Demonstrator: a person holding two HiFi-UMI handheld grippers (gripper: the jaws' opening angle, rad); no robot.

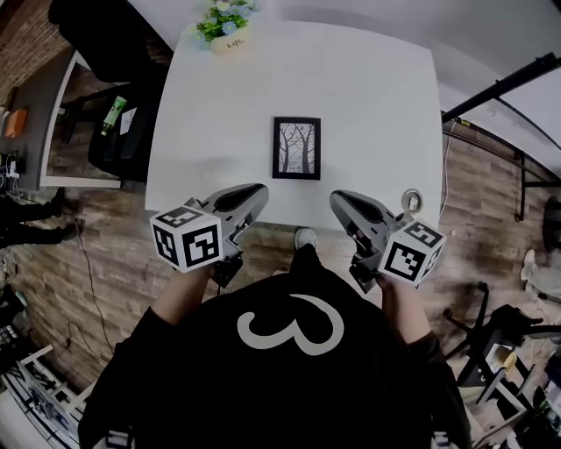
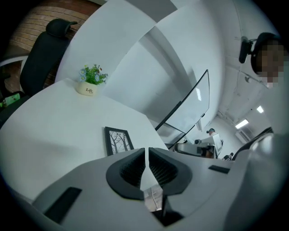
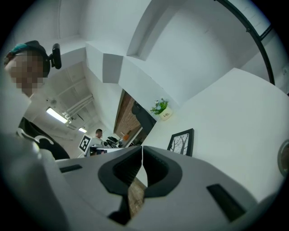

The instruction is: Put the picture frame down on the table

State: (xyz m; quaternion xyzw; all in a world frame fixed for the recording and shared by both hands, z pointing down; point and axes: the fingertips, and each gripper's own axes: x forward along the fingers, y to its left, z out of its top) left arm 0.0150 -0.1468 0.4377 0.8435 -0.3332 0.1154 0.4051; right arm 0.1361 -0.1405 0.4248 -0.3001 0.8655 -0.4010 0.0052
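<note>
A black picture frame [image 1: 296, 147] with a print of bare trees lies flat on the white table [image 1: 368, 96], near its middle. The frame also shows in the left gripper view [image 2: 118, 140] and in the right gripper view [image 3: 181, 142]. My left gripper [image 1: 261, 195] hangs at the table's near edge, left of the frame, jaws shut and empty. My right gripper [image 1: 337, 201] sits at the near edge to the frame's right, jaws shut with nothing between them. Neither gripper touches the frame.
A small potted plant [image 1: 224, 24] stands at the table's far edge. A round metal disc [image 1: 411, 201] lies at the near right corner. A black office chair [image 1: 103, 35] stands at the far left, and a desk with clutter [image 1: 61, 114] runs along the left.
</note>
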